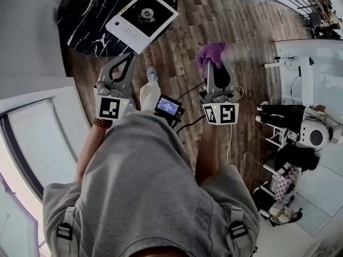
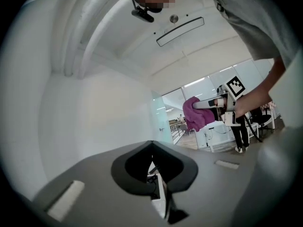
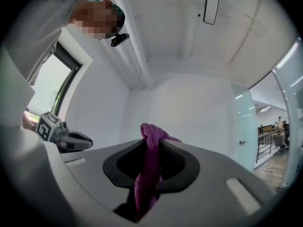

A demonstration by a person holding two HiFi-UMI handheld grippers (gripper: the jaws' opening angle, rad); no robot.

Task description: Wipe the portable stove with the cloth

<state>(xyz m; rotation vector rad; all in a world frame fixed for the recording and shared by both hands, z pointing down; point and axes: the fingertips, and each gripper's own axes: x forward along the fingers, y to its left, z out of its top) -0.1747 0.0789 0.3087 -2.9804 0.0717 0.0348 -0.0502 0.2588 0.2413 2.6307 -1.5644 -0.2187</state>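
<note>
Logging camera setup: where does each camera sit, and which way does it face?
Head view: on the head, steeply down; shirt, left gripper, right gripper, portable stove.
Left gripper view: on that gripper, level toward wall; own shut jaws.
Right gripper view: likewise; jaws clamp the cloth.
Shared: each gripper view shows the other gripper.

One portable stove (image 1: pixel 142 15) is counted, set on one round black table (image 1: pixel 86 15). Two grippers are counted below the table: the left gripper (image 1: pixel 126 60) and the right gripper (image 1: pixel 216 68). One purple cloth (image 1: pixel 210 53) is counted lower right of the table, and one small screen device (image 1: pixel 168 107) below it.
</note>
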